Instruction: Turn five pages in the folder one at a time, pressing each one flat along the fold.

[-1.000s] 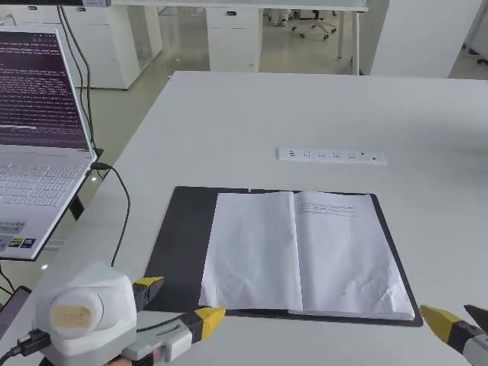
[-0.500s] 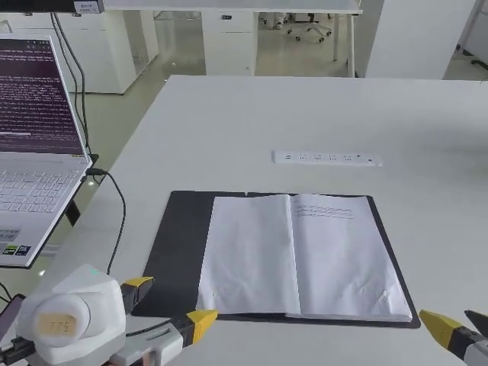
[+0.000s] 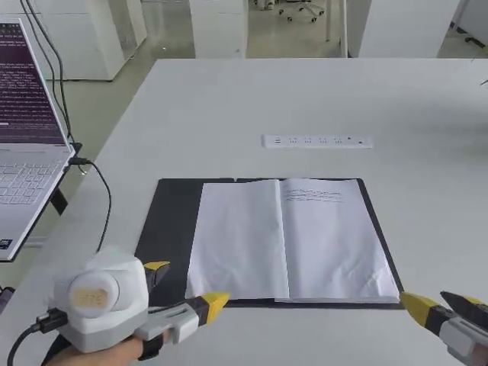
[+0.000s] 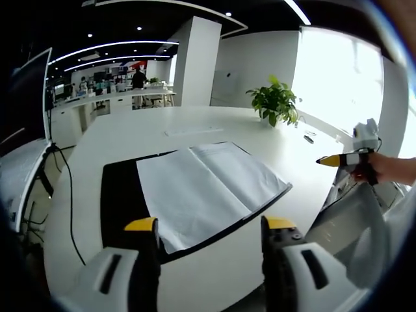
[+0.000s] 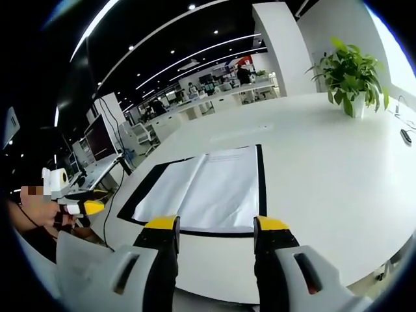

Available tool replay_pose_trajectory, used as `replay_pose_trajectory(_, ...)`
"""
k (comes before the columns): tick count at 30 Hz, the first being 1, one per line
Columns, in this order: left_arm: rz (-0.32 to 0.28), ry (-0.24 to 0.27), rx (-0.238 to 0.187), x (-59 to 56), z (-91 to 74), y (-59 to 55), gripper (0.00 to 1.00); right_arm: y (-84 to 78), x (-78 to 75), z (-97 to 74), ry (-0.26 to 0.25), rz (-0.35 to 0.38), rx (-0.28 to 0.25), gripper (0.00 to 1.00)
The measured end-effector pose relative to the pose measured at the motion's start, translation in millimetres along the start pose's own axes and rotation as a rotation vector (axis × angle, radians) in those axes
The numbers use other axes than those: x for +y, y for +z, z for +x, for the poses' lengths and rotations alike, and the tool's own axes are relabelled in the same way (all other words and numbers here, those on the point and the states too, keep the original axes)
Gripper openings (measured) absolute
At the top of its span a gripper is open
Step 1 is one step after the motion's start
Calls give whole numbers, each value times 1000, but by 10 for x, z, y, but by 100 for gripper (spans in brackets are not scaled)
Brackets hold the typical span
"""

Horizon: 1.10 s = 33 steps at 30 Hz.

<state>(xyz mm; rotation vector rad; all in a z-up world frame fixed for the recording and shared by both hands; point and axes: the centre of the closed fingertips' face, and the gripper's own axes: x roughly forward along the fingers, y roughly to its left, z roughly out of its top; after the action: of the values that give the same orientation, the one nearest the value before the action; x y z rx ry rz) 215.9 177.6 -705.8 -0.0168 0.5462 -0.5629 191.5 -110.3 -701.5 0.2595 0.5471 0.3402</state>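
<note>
One folder (image 3: 171, 221) lies open, pages (image 3: 290, 236) inside; left claw (image 4: 211, 224), right claw (image 5: 216, 223) gaping.

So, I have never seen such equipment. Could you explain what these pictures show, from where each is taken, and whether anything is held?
There is no robot: a person holds a tool with two yellow-tipped jaws in each hand. The head view comes from a camera on the person's head, looking down at the table. The two round views come from cameras on the left gripper and the right gripper, looking along their jaws. On the table lie an open black folder with white pages, a power strip behind it and a laptop at the left. Both pairs of jaws are open and hold nothing.
</note>
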Motion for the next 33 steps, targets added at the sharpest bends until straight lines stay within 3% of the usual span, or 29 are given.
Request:
replay_pose_trajectory(6, 2, -51, 9, -201, 416, 35, 59, -45, -13, 76, 10, 18, 15, 44)
replay_pose_trajectory(10, 19, -103, 51, -432, 731, -12, 60, -45, -39, 102, 15, 20, 17, 43)
replay_pose_trajectory(13, 63, -132, 73, -629, 960, -41, 60, -43, -65, 114, 22, 36, 17, 44)
replay_pose_trajectory(18, 82, -163, 71, -866, 1242, -22, 59, -64, -111, 145, 20, 38, 22, 44)
replay_pose_trajectory(26, 102, -184, 68, -1210, 1640, 17, 60, -60, -159, 215, 27, 37, 23, 44)
replay_pose_trajectory(33, 129, -159, 64, -1362, 1881, -40, 60, -68, -215, 244, 31, 37, 23, 43)
